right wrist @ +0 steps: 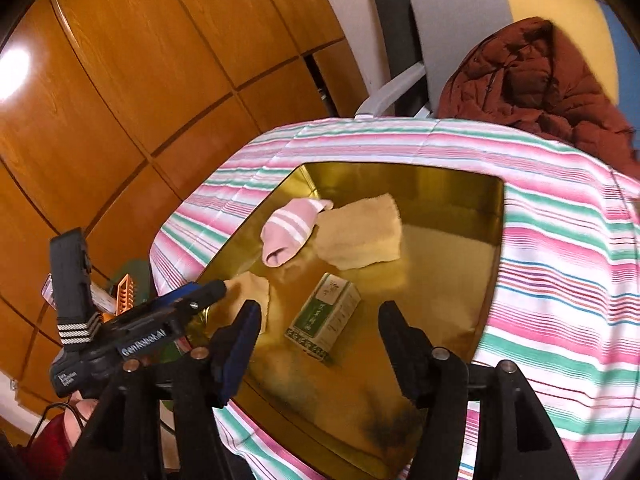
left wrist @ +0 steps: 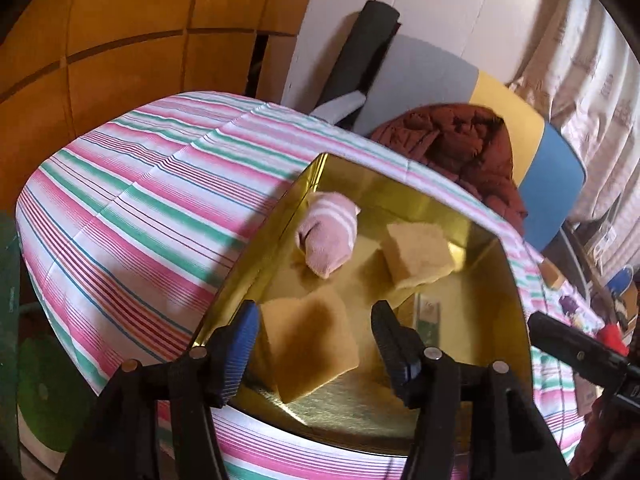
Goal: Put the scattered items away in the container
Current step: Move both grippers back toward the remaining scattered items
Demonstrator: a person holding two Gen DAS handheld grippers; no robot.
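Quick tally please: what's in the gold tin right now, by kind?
Rolled pink sock with white stripes: 1
Folded beige cloths: 2
Small green-and-white cardboard box: 1
Total: 4, all inside the shiny gold metal tin.

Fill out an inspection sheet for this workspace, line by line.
Surface: striped tablecloth covers the table.
Job's things: gold tin holds a pink sock, folded yellow cloth, green box and another yellow cloth.
Clutter: small items at the table's right end, too blurred to name.
Grippers: left gripper open over the near cloth; right gripper open above the box.
Cables: nothing seen.
Surroundings: wooden cabinets; chair with a maroon jacket.
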